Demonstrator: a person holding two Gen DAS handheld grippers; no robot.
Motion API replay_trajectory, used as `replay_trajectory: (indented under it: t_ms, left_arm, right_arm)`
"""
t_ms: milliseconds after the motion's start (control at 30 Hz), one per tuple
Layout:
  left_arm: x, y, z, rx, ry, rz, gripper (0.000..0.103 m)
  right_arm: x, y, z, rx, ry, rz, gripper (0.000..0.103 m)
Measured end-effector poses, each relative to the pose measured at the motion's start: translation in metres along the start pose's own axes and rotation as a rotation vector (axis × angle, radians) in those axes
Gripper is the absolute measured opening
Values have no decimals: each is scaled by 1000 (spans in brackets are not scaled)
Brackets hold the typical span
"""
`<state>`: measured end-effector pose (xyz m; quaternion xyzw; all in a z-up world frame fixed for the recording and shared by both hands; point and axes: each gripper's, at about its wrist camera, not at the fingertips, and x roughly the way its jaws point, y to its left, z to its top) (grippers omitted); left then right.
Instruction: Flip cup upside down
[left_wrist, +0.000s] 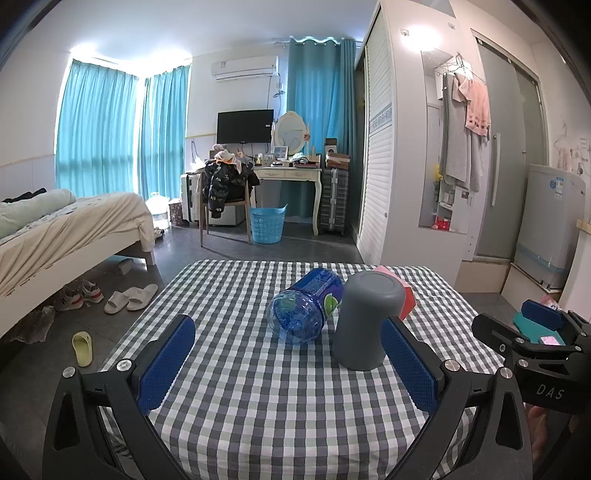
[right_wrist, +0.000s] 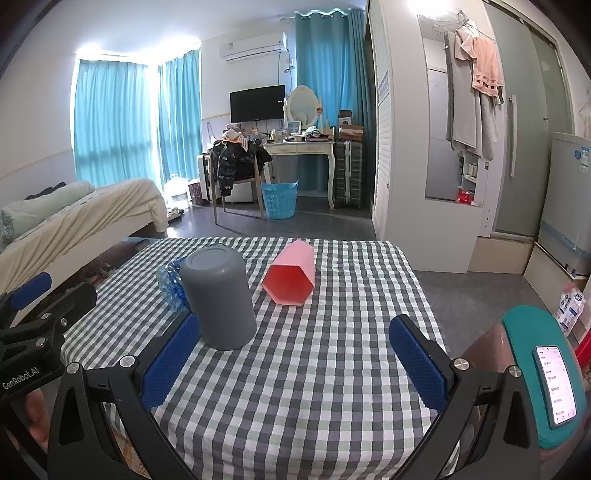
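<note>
A grey cup (left_wrist: 364, 319) stands upside down, base up, on the checked tablecloth; it also shows in the right wrist view (right_wrist: 221, 299). My left gripper (left_wrist: 288, 363) is open and empty, with the cup just in front of its right finger. My right gripper (right_wrist: 295, 363) is open and empty, with the cup just ahead of its left finger. Neither gripper touches the cup as far as I can see. The right gripper's body shows at the right edge of the left wrist view (left_wrist: 532, 332).
A blue plastic bottle (left_wrist: 304, 308) lies on its side left of the cup. A pink hexagonal cup (right_wrist: 291, 277) lies on its side behind it. The table (right_wrist: 332, 387) drops off at its edges. A bed, chair, blue basket and wardrobe stand beyond.
</note>
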<state>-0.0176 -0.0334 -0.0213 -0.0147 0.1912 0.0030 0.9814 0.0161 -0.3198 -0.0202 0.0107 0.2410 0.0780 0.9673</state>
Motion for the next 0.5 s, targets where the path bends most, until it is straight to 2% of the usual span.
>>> replay_trajectory:
  t_ms: [500]
  left_arm:
    - [2, 2, -3, -6, 10, 5, 103]
  right_arm:
    - [4, 3, -3, -6, 15, 3, 103]
